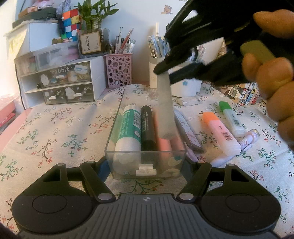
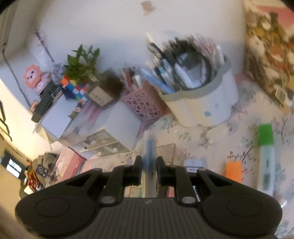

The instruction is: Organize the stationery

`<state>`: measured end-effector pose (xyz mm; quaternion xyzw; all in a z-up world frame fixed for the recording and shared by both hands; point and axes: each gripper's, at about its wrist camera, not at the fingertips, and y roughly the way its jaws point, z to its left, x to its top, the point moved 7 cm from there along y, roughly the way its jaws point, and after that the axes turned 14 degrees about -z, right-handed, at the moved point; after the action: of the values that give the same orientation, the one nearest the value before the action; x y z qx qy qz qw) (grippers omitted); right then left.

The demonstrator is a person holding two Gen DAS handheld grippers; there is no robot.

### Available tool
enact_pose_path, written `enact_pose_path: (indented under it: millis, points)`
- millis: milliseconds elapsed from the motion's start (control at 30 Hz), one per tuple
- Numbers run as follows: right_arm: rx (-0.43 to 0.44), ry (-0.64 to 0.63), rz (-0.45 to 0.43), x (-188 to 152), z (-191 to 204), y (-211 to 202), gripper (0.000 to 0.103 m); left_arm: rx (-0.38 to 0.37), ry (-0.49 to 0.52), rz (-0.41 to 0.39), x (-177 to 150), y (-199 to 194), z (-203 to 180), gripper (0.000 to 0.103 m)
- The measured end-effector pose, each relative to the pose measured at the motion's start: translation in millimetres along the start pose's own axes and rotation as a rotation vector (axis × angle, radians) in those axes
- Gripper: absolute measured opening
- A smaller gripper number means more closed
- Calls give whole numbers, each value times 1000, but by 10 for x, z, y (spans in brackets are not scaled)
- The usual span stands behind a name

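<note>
Two grippers | left gripper (image 1: 147,161) fingers clamp clear rectangular drawer (image 1: 145,158) | right gripper (image 2: 149,170) fingers clamp slim blue-tipped pen (image 2: 150,147)

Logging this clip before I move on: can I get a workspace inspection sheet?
Surface: floral tablecloth.
Job's things: clear drawer holds green-labelled tube, black marker; orange highlighter and green highlighter lie loose.
Clutter: pink pen basket, white pen cup, drawer unit.
Grippers: left tongs clamp the drawer; right tongs shut on a blurred grey pen, tip in the drawer.
Cables: dark cord on the wall.
Surroundings: plant, cube puzzle.
</note>
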<state>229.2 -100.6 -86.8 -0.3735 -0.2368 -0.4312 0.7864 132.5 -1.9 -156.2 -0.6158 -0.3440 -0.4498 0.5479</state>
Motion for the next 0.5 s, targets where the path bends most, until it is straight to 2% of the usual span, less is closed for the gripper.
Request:
enact_pose_path:
  millis: [67,133,200,500]
  points:
    - [-27,-44,1,-43,6,34,9,0,0,0,0,1,1,72]
    - [-17,-59,72,-135,14,104,9,0,0,0,0,1,0,72]
    - [-36,-69,102,-187,-18,131,10,0,0,0,0,0,-1,73]
    - [-14,-77,81,-141,-40,53,10,-1,2,0,3,9,-12,72]
